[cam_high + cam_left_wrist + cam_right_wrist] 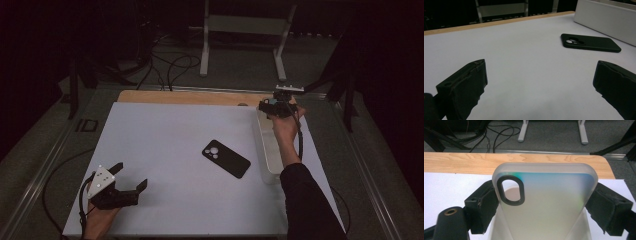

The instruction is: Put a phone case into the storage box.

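Frosted translucent plastic phone case (546,202)

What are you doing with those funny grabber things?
A person holds a two-jaw gripper in each hand at a white table. The right gripper is clamped on a frosted, see-through phone case, holding it over a long white plastic bin at the table's right side. The left gripper rests near the front left corner with its jaws wide apart, holding nothing. A black phone lies camera side up in the middle.
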`<action>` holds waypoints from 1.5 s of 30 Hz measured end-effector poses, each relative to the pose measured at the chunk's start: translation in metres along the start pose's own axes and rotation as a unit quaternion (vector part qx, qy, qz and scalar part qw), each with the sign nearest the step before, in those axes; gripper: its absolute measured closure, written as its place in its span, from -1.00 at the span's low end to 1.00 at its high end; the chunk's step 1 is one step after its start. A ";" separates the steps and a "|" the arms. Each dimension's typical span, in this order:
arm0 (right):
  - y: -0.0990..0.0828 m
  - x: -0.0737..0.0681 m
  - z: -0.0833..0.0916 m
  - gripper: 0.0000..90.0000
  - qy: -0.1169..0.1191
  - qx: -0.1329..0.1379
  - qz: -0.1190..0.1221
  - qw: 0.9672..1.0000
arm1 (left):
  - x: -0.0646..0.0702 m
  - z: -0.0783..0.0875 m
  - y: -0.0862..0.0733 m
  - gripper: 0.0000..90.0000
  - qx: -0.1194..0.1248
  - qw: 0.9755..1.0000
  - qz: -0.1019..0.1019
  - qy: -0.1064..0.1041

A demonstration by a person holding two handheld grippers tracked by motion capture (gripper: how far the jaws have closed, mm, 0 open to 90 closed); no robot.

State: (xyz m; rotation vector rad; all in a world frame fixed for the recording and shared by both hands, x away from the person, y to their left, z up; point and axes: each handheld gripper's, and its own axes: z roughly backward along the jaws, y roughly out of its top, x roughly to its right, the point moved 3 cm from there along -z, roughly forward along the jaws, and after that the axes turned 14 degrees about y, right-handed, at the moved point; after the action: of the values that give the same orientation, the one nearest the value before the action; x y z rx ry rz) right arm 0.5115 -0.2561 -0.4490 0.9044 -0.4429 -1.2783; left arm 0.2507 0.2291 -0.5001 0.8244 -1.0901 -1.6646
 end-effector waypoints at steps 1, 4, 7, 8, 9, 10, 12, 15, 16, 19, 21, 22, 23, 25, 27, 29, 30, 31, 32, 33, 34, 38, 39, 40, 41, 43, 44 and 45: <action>0.000 0.001 -0.001 -0.64 0.001 -0.003 -0.001 1.000 | 0.000 0.000 0.000 -1.00 0.000 1.000 0.000 0.000; -0.001 0.003 -0.004 -0.65 -0.002 -0.006 -0.003 1.000 | 0.000 0.000 0.000 -1.00 0.000 1.000 0.001 0.001; -0.002 0.003 -0.006 -0.65 -0.006 -0.009 -0.003 1.000 | 0.000 0.000 0.000 -1.00 0.000 1.000 0.001 0.001; -0.002 0.004 -0.007 -0.65 -0.005 -0.008 -0.003 1.000 | 0.000 0.000 0.000 -1.00 0.000 1.000 0.000 0.001; -0.002 0.004 -0.007 -0.65 -0.005 -0.008 -0.003 1.000 | 0.000 0.000 0.000 -1.00 0.000 1.000 0.000 0.001; -0.002 0.005 -0.008 -0.65 -0.003 -0.009 -0.002 1.000 | 0.000 0.000 0.000 -1.00 -0.001 1.000 0.000 0.001; -0.002 0.005 -0.009 -0.66 -0.001 -0.011 0.000 1.000 | 0.000 0.000 0.000 -1.00 -0.001 1.000 0.001 0.002; 0.000 0.005 -0.011 -0.66 -0.003 -0.014 0.002 1.000 | 0.000 0.000 0.000 -1.00 0.000 1.000 0.001 0.002; 0.000 0.005 -0.012 -0.68 -0.003 -0.013 0.000 1.000 | 0.000 0.001 0.000 -1.00 0.001 1.000 0.002 0.002; 0.000 0.005 -0.013 -0.70 -0.004 -0.013 0.000 1.000 | -0.001 0.001 0.000 -1.00 0.000 1.000 0.002 0.002; 0.000 0.005 -0.014 -0.75 -0.004 -0.013 -0.002 1.000 | -0.001 0.001 0.000 -1.00 0.000 1.000 0.002 0.002; 0.000 0.005 -0.016 -0.77 -0.002 -0.017 0.002 1.000 | -0.001 0.001 0.000 -1.00 0.000 1.000 0.002 0.002; 0.000 0.005 -0.016 -0.77 -0.002 -0.017 0.002 1.000 | -0.001 0.001 0.000 -1.00 0.000 1.000 0.002 0.002; 0.000 0.004 -0.016 -0.78 -0.001 -0.016 0.004 1.000 | -0.001 0.002 0.000 -1.00 0.000 1.000 0.002 0.003; 0.001 0.004 -0.015 -0.79 -0.004 -0.015 0.005 1.000 | -0.001 0.002 -0.001 -1.00 0.000 1.000 0.002 0.002; 0.002 0.005 -0.013 -0.79 -0.001 -0.010 0.006 1.000 | -0.001 0.002 -0.001 -1.00 0.000 1.000 0.002 0.003; 0.003 0.005 -0.012 -0.79 0.000 -0.008 0.006 1.000 | -0.001 0.002 -0.001 -1.00 0.000 1.000 0.002 0.003; 0.003 0.005 -0.012 -0.79 0.000 -0.008 0.006 1.000 | -0.001 0.002 -0.001 -1.00 0.000 1.000 0.002 0.003; 0.003 0.006 -0.011 -0.79 0.000 -0.007 0.007 1.000 | -0.001 0.002 -0.001 -1.00 -0.001 1.000 0.002 0.002; 0.003 0.006 -0.011 -0.79 0.000 -0.007 0.007 1.000 | -0.001 0.002 -0.001 -1.00 -0.001 1.000 0.002 0.002; 0.004 0.006 -0.010 -0.79 0.000 -0.006 0.007 1.000 | -0.001 0.002 -0.001 -1.00 -0.001 1.000 0.002 0.003; 0.005 0.006 -0.006 -0.79 0.003 -0.003 0.007 1.000 | -0.001 0.002 0.000 -1.00 0.000 1.000 0.002 0.003; 0.006 0.005 -0.004 -0.79 0.005 0.000 0.007 1.000 | -0.001 0.002 0.000 -1.00 0.000 1.000 0.001 0.003; 0.007 0.004 0.000 -0.79 0.007 0.002 0.011 1.000 | -0.001 0.002 -0.001 -1.00 0.000 1.000 0.002 0.003; 0.007 0.004 0.000 -0.79 0.007 0.002 0.011 1.000 | -0.001 0.002 -0.001 -1.00 0.000 1.000 0.002 0.003; 0.007 0.003 0.003 -0.79 0.010 0.003 0.013 1.000 | -0.001 0.002 -0.001 -1.00 0.000 1.000 0.002 0.003; 0.007 0.003 0.003 -0.79 0.010 0.003 0.013 1.000 | -0.001 0.002 -0.001 -1.00 0.000 1.000 0.002 0.003; 0.007 0.003 0.006 -0.79 0.012 0.004 0.016 1.000 | -0.001 0.002 0.000 -1.00 0.000 1.000 0.002 0.003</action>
State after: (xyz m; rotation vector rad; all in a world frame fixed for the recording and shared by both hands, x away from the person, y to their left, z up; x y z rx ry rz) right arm 0.5127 -0.2607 -0.4402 0.9162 -0.4425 -1.2365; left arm 0.2492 0.2306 -0.4998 0.8267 -1.0869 -1.6567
